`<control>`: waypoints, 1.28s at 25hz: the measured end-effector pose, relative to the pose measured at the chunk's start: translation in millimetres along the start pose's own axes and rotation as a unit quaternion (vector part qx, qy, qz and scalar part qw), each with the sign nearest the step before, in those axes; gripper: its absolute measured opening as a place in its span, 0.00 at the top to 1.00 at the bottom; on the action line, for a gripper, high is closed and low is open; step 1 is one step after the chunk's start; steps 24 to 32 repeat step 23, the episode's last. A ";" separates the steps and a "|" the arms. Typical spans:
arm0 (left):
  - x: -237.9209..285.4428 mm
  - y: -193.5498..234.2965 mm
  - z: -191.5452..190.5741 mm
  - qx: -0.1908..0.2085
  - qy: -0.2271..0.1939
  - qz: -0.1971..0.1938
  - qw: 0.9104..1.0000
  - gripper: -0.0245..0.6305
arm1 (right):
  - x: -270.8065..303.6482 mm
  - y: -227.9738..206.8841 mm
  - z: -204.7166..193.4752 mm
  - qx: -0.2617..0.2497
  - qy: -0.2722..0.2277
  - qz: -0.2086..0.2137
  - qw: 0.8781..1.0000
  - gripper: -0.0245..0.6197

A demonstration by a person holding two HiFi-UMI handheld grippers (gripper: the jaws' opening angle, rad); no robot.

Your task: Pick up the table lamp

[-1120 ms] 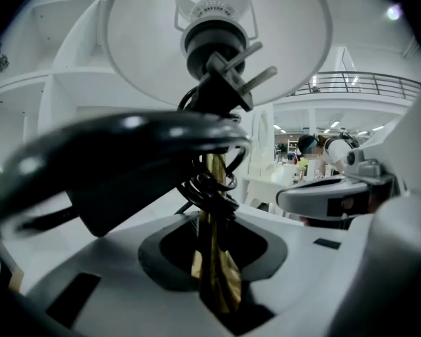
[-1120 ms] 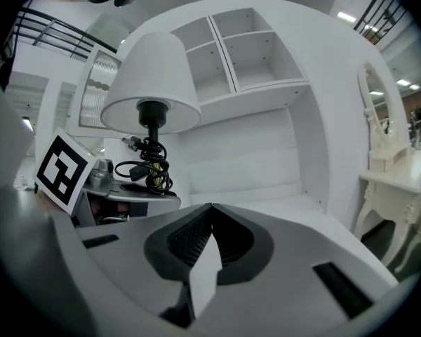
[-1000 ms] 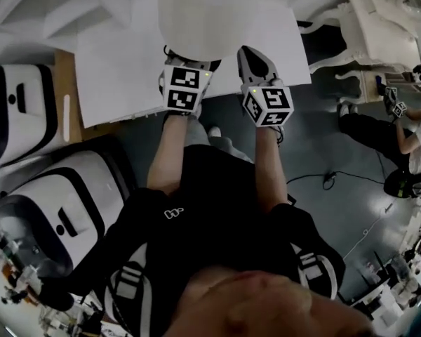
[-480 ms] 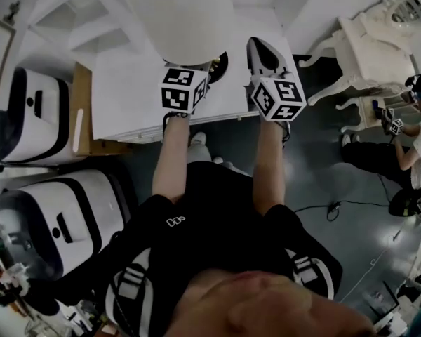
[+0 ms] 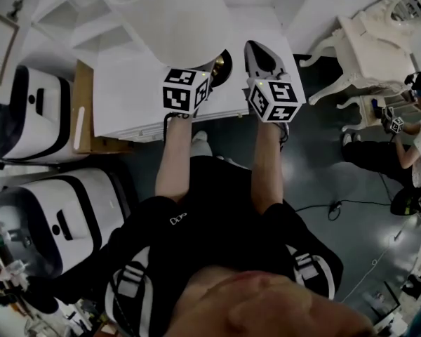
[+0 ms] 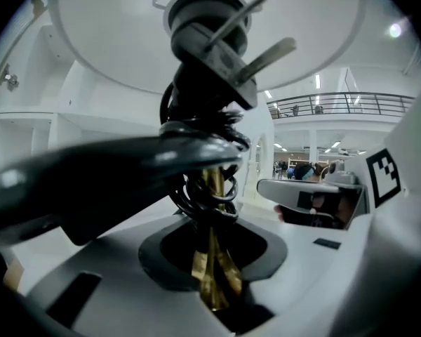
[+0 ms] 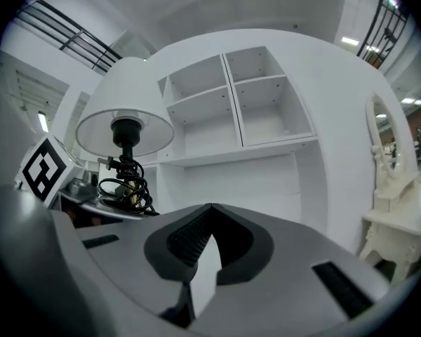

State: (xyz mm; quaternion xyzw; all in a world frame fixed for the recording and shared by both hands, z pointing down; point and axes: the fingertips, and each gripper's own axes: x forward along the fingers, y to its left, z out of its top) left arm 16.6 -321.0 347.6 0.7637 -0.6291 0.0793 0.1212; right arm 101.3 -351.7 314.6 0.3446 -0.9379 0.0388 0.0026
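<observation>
The left gripper (image 6: 212, 257) is seen with its jaws clamped on the table lamp with a smooth white tapered shade (image 5: 172, 20). Between these jaws a thin, polished brass stem (image 6: 215, 286) is gripped. Just above the jaws, a glossy black cord (image 6: 200, 188) is wound round the stem in loose coils. Higher up, a dark moulded plug (image 6: 221, 55) with two flat metal prongs is set against the coils. Under the matt inside of the shade, a ribbed dark socket (image 6: 207, 5) is seen.

One jaw is rendered in the left gripper view only as a broad, blurred dark mass, so its edge cannot be traced. The fingertips are covered by the shade in the head view, and the top of the shade is cut off by the upper edge there. Of the lamp's round dark base (image 5: 223, 63) only a crescent is shown beyond the jaws, over the flat white desk (image 5: 126, 97). Whether the base touches the desk cannot be told.

To the right, the right gripper (image 7: 210, 213) is held beside the lamp, apart from it. Its jaws are closed together at the tips with nothing between them. Black ribbed pads (image 7: 189, 241) are set in smooth grey shells. Beyond these jaws a plain white shelf unit (image 7: 231, 111) with square open compartments is seen.
</observation>
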 end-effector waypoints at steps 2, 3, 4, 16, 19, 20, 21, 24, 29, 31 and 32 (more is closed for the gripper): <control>-2.5 -2.2 -2.4 0.000 0.001 -0.003 1.000 0.80 | 0.0 4.3 -1.2 -0.004 0.001 0.000 1.000 0.94; -4.1 -2.6 -3.3 -0.001 0.001 -0.004 1.000 0.80 | -0.1 6.2 -2.8 -0.002 0.002 0.002 1.000 0.94; -5.6 -2.7 -4.5 -0.002 0.003 -0.003 1.000 0.80 | -0.3 7.7 -5.0 -0.001 0.004 0.004 1.000 0.93; -11.9 8.9 -20.4 -0.002 0.018 0.004 1.000 0.81 | -1.3 14.9 -22.2 0.001 0.021 0.004 1.000 0.93; -10.3 9.3 -21.6 -0.003 0.020 0.003 1.000 0.81 | -0.1 14.8 -23.7 0.002 0.023 0.005 1.000 0.93; -9.1 9.2 -21.1 -0.002 0.020 0.003 1.000 0.81 | 0.7 13.8 -23.6 0.003 0.023 0.005 1.000 0.93; -7.7 9.1 -20.2 -0.001 0.020 0.003 1.000 0.81 | 1.7 12.6 -23.5 0.003 0.023 0.006 1.000 0.93; -5.0 9.0 -18.4 0.001 0.019 0.002 1.000 0.81 | 4.0 10.2 -23.2 0.003 0.024 0.006 1.000 0.93; -5.0 9.0 -18.4 0.001 0.019 0.002 1.000 0.81 | 4.0 10.2 -23.2 0.003 0.024 0.006 1.000 0.93; -5.0 9.0 -18.4 0.001 0.019 0.002 1.000 0.81 | 4.0 10.2 -23.2 0.003 0.024 0.006 1.000 0.93; -5.0 9.0 -18.4 0.001 0.019 0.002 1.000 0.81 | 4.0 10.2 -23.2 0.003 0.024 0.006 1.000 0.93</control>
